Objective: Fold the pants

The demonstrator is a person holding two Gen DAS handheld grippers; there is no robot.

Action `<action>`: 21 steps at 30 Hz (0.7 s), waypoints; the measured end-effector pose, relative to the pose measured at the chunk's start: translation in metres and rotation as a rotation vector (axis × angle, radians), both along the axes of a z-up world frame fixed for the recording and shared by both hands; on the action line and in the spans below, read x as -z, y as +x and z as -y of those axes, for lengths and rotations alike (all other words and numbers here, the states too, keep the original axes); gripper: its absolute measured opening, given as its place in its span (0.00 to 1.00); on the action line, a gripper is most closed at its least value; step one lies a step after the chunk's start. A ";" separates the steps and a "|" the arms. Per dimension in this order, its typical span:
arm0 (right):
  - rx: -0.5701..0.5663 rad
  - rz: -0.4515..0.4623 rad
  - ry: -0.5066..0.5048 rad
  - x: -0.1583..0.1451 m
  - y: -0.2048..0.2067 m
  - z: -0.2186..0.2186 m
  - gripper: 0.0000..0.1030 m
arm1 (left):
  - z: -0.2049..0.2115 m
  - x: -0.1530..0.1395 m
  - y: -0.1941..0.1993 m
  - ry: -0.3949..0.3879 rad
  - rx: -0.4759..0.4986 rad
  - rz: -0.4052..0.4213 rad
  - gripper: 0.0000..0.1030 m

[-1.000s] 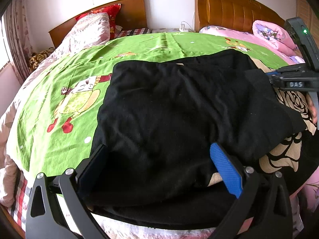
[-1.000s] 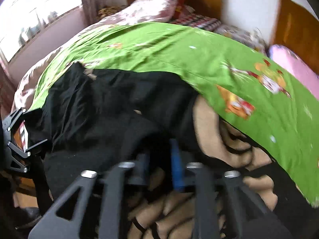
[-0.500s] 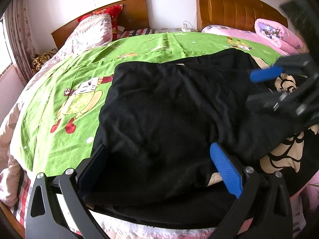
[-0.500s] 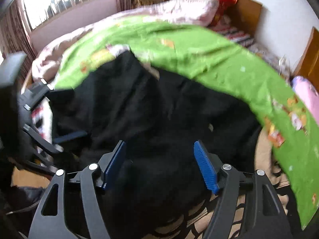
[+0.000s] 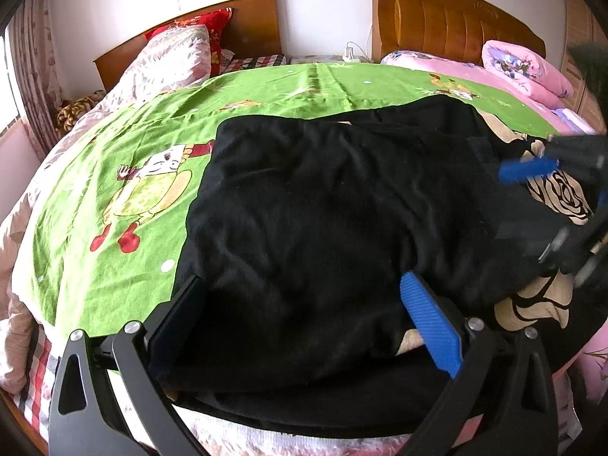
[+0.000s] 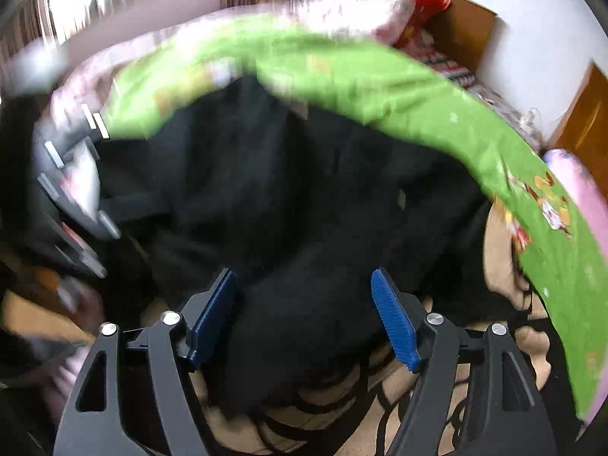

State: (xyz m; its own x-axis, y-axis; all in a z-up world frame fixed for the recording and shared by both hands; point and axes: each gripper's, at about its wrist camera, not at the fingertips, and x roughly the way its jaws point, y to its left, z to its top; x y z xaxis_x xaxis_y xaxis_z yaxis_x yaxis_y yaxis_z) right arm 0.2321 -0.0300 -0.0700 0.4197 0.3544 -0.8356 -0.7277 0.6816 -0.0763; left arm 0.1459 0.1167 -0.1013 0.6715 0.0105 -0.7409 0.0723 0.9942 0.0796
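Our left gripper (image 5: 304, 315) stands wide over the black pants (image 5: 323, 209) on the green sheet (image 5: 114, 159) — steadying nothing; our right gripper (image 6: 304, 319) is opening, cloth between unpinched pads — likely releasing a fold.

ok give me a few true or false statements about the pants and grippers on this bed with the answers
1. The black pants lie partly on a green cartoon bedsheet. True.
2. The left hand-held gripper is clamped shut on the pants. False: its jaws stand wide, with the fabric loose between them.
3. The right hand-held gripper is pinching a pillow. False: its jaws are opening over the pants, and its pads press on nothing.
4. A red pillow sits by a wooden headboard. True.
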 end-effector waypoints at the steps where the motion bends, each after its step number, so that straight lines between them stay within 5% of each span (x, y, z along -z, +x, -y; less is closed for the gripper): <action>1: 0.014 -0.017 0.010 0.000 0.001 0.003 0.72 | 0.000 -0.001 0.000 0.004 0.000 -0.002 0.99; 4: 0.085 -0.004 -0.021 -0.010 -0.004 0.022 0.73 | -0.005 -0.014 -0.008 0.059 -0.029 0.020 0.99; 6: 0.115 0.049 0.027 -0.031 -0.025 0.046 0.74 | -0.021 -0.036 -0.029 0.077 -0.086 0.115 0.99; 10: 0.185 0.106 0.165 -0.060 -0.066 0.104 0.82 | -0.053 -0.063 -0.066 -0.031 -0.142 0.192 0.98; 13: 0.256 0.111 0.179 -0.056 -0.084 0.130 0.82 | -0.038 -0.061 -0.080 -0.080 -0.069 0.172 0.98; 21: 0.353 0.003 0.123 0.002 -0.116 0.167 0.82 | 0.035 -0.003 -0.062 0.176 0.068 0.070 0.99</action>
State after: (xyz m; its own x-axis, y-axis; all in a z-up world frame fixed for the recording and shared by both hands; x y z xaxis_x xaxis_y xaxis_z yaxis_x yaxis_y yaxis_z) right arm 0.1163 -0.1974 -0.0720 0.5364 0.2850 -0.7944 -0.4464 0.8946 0.0196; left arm 0.0837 0.0817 -0.0986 0.7249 0.0885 -0.6832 0.1274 0.9574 0.2592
